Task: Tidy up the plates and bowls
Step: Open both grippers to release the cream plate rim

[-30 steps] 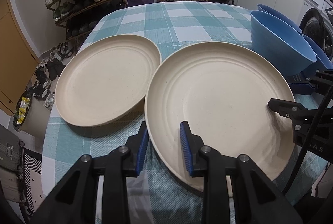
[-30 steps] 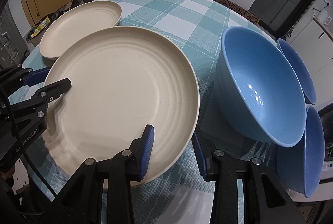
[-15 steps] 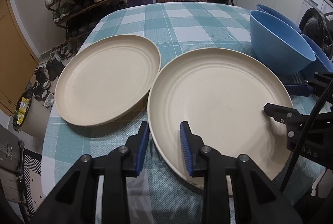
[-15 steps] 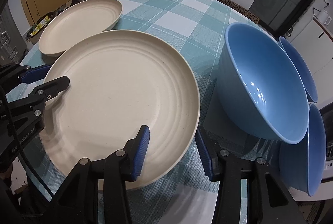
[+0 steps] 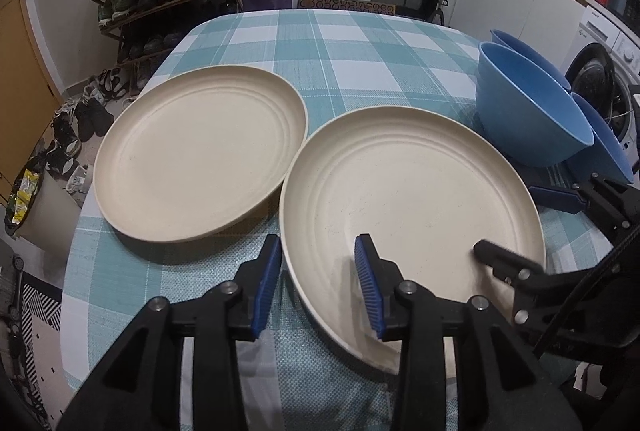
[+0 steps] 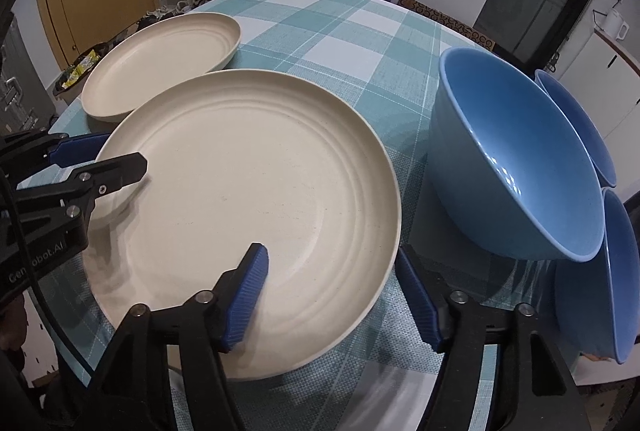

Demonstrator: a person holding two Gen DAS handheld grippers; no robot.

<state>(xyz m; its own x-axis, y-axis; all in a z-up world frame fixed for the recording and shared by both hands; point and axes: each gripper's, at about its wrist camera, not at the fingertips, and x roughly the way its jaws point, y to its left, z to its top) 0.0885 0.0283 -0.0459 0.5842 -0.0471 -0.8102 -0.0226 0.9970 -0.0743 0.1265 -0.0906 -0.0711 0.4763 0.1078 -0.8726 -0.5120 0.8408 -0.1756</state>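
Near plate [image 6: 248,171] lies flat on the desk [image 5: 340,43], beside the far plate [image 5: 200,151]. Your left tongs [image 5: 318,281] and right tongs [image 6: 332,295] straddle its rim, both spreading, pads clear: likely a release.

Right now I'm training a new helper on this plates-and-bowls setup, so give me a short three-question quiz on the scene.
1. How many blue bowls are in view?
2. True or false: the near plate is stacked on the far plate.
3. The near plate's rim sits between the jaws of: A) left gripper only, B) right gripper only, C) both.

Key: 1. Three, clustered together, nearest bowl in front. 2. False; they lie side by side on the tablecloth. 3. C, both opening, pads clear of the rim.
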